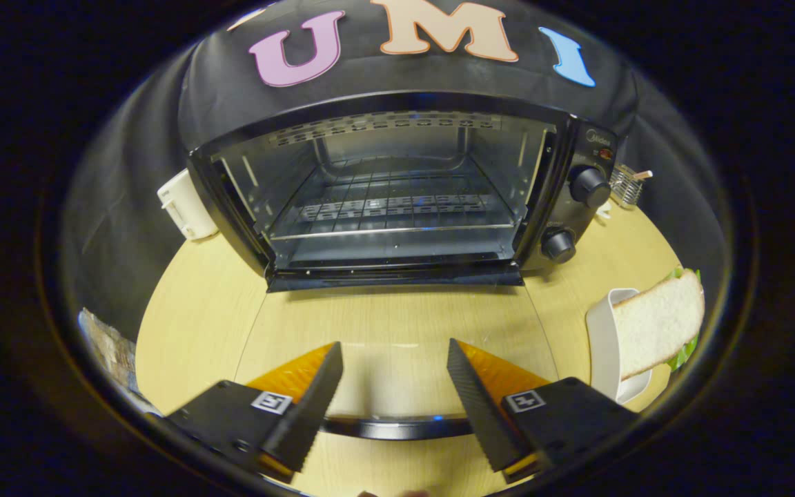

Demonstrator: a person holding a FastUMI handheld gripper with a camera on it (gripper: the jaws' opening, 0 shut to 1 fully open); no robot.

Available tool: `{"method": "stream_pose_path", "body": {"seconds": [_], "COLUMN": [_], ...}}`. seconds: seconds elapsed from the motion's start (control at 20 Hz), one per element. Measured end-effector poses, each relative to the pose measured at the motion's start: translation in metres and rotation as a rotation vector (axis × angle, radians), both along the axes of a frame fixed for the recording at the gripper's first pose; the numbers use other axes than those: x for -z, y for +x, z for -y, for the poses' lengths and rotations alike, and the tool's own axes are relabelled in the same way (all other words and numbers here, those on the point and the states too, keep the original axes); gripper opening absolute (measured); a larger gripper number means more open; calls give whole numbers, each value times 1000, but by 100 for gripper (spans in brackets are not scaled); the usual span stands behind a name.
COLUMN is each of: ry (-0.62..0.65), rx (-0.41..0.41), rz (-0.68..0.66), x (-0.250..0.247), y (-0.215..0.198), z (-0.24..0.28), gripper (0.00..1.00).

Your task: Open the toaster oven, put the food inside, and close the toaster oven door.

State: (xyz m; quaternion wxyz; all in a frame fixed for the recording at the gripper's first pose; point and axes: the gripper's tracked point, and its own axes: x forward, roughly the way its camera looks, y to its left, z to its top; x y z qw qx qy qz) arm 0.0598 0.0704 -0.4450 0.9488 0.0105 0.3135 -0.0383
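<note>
The black toaster oven (577, 148) stands on the wooden table beyond my fingers, its cavity open with a wire rack (390, 200) inside. Its glass door (397, 331) lies folded down flat toward me, the dark handle bar (397, 428) running between my fingers. My gripper (395, 355) is open over the door glass, with nothing held. A sandwich (656, 321) of white bread with green lettuce rests on a white dish (601, 345) to the right of my right finger.
A white appliance (183, 203) sits left of the oven against the booth wall. A small wire holder (626, 185) stands behind the oven's right side. Two knobs (587, 186) face me on the oven's right panel. Bare table lies on both sides of the door.
</note>
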Motion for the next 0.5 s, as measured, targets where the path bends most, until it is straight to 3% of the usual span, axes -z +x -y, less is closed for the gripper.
{"method": "stream_pose_path", "body": {"seconds": [0.2, 0.5], "ry": [-5, -12], "rx": [-45, -63], "rz": [-25, -11], "x": [-9, -41], "y": [-19, -54], "z": [14, 74], "gripper": [96, 97]}}
